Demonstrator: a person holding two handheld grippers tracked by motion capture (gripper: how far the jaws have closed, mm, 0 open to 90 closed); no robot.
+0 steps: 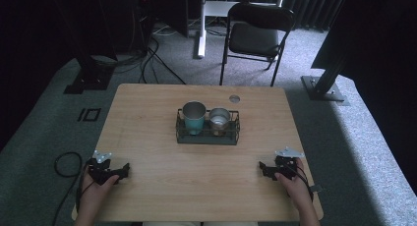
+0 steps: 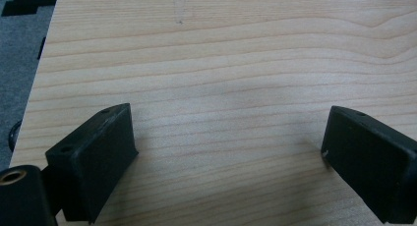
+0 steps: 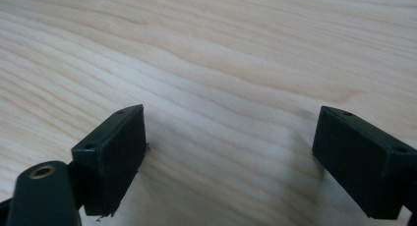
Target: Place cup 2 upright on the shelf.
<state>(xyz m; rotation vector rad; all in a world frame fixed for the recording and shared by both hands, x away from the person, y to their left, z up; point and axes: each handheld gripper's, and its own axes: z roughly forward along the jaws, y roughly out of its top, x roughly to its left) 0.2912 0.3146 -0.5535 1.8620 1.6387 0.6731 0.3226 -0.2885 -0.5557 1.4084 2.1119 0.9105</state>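
The light wooden table (image 1: 147, 137) carries a black wire basket (image 1: 208, 135) well ahead of both grippers, between them. In it stand a tall teal metal cup (image 1: 194, 118) and, touching its right, a shorter steel cup (image 1: 219, 121). The left gripper (image 2: 228, 137) and right gripper (image 3: 229, 137) rest near the table's front edge, jaws wide apart and holding nothing.

The wire basket (image 1: 208, 136) hides the lower parts of both cups (image 1: 194, 116).
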